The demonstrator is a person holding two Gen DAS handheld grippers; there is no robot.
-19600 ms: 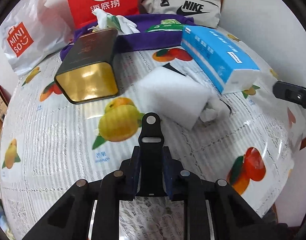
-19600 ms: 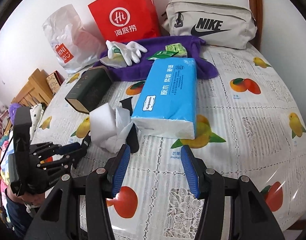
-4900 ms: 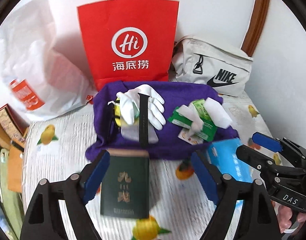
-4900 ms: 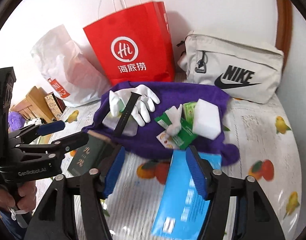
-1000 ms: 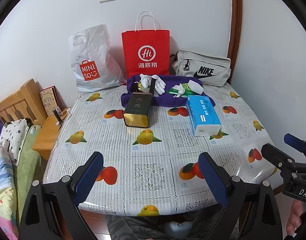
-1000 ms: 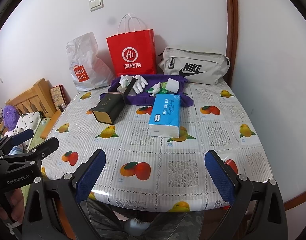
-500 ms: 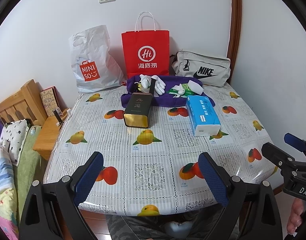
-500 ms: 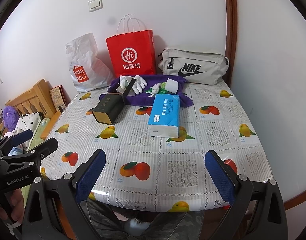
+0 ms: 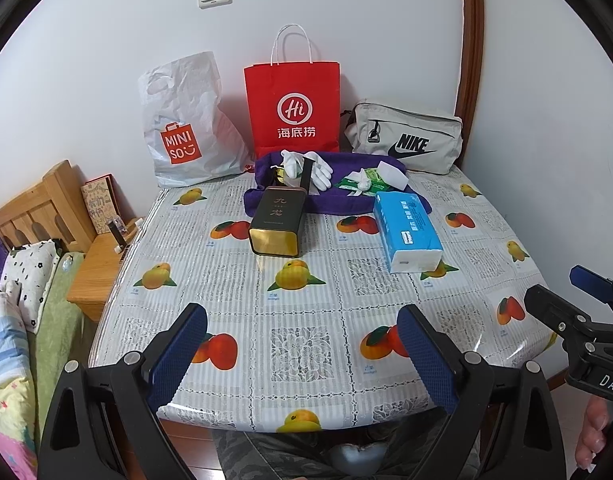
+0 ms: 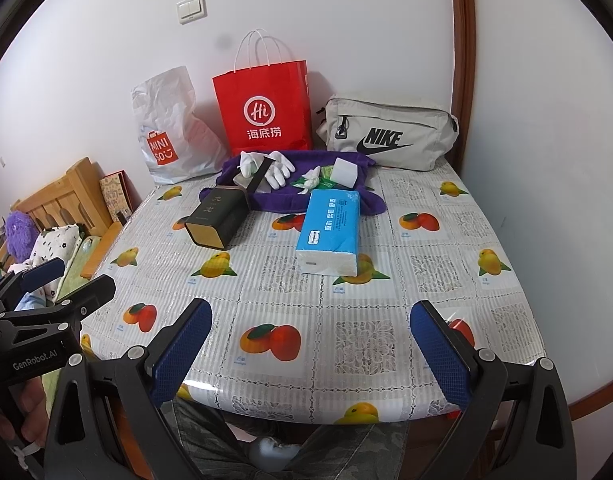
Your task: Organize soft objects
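A purple towel (image 9: 330, 204) (image 10: 290, 196) lies at the back of the table. On it lie white gloves (image 9: 320, 168) (image 10: 280, 168), a black strap (image 9: 305, 174), a white sponge (image 9: 392, 174) (image 10: 344, 172), crumpled tissue (image 9: 358, 182) and green packets (image 9: 372, 178). My left gripper (image 9: 302, 360) is open and empty above the table's near edge. My right gripper (image 10: 310, 348) is open and empty, also at the near edge. Both are far from the towel.
A dark tin box (image 9: 276, 222) and a blue tissue pack (image 9: 408, 230) lie mid-table. A Miniso bag (image 9: 186, 136), a red paper bag (image 9: 292, 112) and a Nike pouch (image 9: 406, 140) stand against the wall. A bed and wooden nightstand (image 9: 94, 268) are at left.
Over the last second nothing has visibly moved. Since 4.9 s ago both grippers have pulled back from the towel to the table's near edge.
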